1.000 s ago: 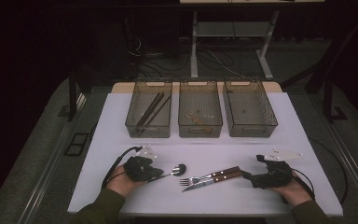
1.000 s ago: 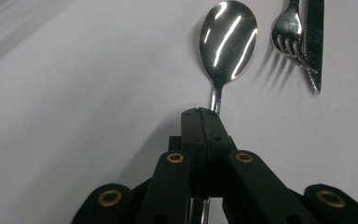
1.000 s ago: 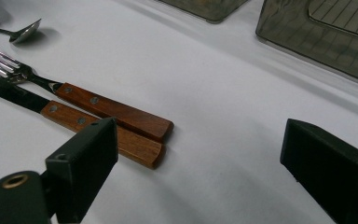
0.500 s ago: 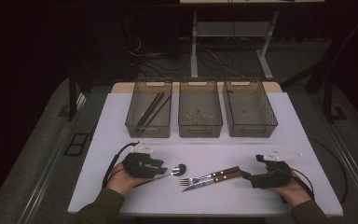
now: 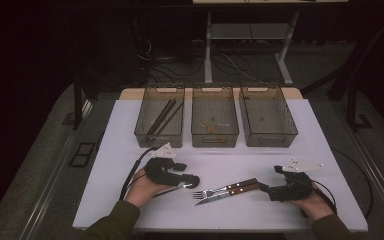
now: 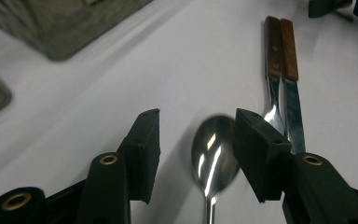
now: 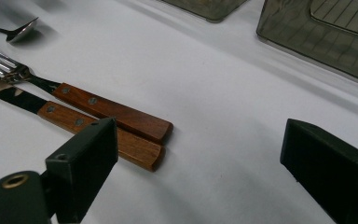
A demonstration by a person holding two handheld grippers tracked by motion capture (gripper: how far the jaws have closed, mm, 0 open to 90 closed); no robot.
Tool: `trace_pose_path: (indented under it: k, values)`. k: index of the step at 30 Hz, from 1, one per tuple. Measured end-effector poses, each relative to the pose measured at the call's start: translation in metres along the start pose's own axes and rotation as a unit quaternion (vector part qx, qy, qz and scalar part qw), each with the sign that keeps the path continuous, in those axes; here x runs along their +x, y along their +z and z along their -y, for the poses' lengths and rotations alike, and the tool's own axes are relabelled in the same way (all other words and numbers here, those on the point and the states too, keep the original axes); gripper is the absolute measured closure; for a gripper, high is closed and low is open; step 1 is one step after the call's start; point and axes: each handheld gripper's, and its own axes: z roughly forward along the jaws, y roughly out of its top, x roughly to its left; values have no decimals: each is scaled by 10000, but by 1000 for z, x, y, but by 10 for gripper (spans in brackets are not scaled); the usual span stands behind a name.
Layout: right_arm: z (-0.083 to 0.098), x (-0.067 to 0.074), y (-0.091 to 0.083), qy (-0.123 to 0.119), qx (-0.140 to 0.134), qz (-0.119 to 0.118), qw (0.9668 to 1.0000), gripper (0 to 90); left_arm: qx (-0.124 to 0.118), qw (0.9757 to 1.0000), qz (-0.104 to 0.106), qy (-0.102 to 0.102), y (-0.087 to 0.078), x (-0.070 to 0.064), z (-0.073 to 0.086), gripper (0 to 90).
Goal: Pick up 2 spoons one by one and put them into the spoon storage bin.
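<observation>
We are opening our left gripper (image 6: 193, 140) around the shiny steel spoon (image 6: 213, 156), lower centre, its pads not pressing it.

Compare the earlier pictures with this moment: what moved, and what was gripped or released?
The left claw has just been opening. Its jaws now stand apart around the spoon, which lies on the table, apparently released. The left hand shifted slightly toward the fork and knife. The right claw, open beside their wooden handles, the cutlery and the three bins stayed put.

Dim room, lit tabletop, blurred foreground fingers.
</observation>
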Motion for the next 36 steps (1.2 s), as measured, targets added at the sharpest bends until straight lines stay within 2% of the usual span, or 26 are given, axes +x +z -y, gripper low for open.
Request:
trace_pose_path:
  k: [3, 5, 6, 14, 15, 16, 17, 21, 22, 23, 27, 29, 30, 31, 32, 33, 36]
  values:
    - [0, 0, 0, 3, 3, 3, 10000, 107, -8, 9999, 47, 99, 11, -5, -11, 506]
    - [0, 1, 0, -6, -10, -5, 10000, 107, 114, 9996, 12, 247, 16, -8, -12, 506]
    - [0, 1, -1, -8, -7, -16, 10000, 107, 158, 9996, -1, 222, 18, -10, -11, 508]
    - [0, 1, -3, -36, -25, -13, 10000, 107, 357, 9992, -50, 155, 9, -10, 6, 506]
    - [0, 2, -3, -41, -22, -9, 10000, 107, 425, 9988, -87, 240, 9, -9, 7, 505]
    - [0, 2, -2, -47, -23, -3, 10000, 107, 472, 9986, -101, 201, 10, -9, 9, 505]
    - [0, 2, -2, -47, -16, -2, 10000, 107, 530, 9982, -118, 271, 10, -9, 9, 506]
    - [0, 2, -2, -66, -10, 5, 10000, 107, 603, 9976, -115, 306, 13, -12, 10, 508]
    - [0, 2, -2, -60, -12, 9, 10000, 107, 639, 9972, -112, 380, 13, -12, 10, 509]
    - [0, 2, -2, -46, -22, 14, 10000, 107, 664, 9971, -126, 338, 14, -13, 10, 510]
    - [0, 1, -2, -65, -2, 19, 10000, 107, 703, 9964, -181, 431, 16, -13, 10, 519]
    - [0, 2, -2, -77, -5, 15, 10000, 107, 694, 9966, -208, 381, 17, -15, 11, 529]
    - [0, 2, -2, -71, -18, 20, 10000, 107, 699, 9965, -219, 407, 17, -15, 11, 529]
    - [0, 2, -2, -74, -6, 19, 10000, 107, 742, 9955, -230, 540, 16, -15, 10, 528]
    - [0, 2, -2, -64, -18, 24, 10000, 107, 758, 9951, -243, 580, 17, -16, 10, 528]
    - [0, 2, -2, -67, -14, 28, 10000, 107, 743, 9955, -266, 517, 17, -18, 11, 527]
    - [0, 2, -2, -67, -16, 26, 10000, 107, 787, 9943, -300, 662, 18, -20, 10, 529]
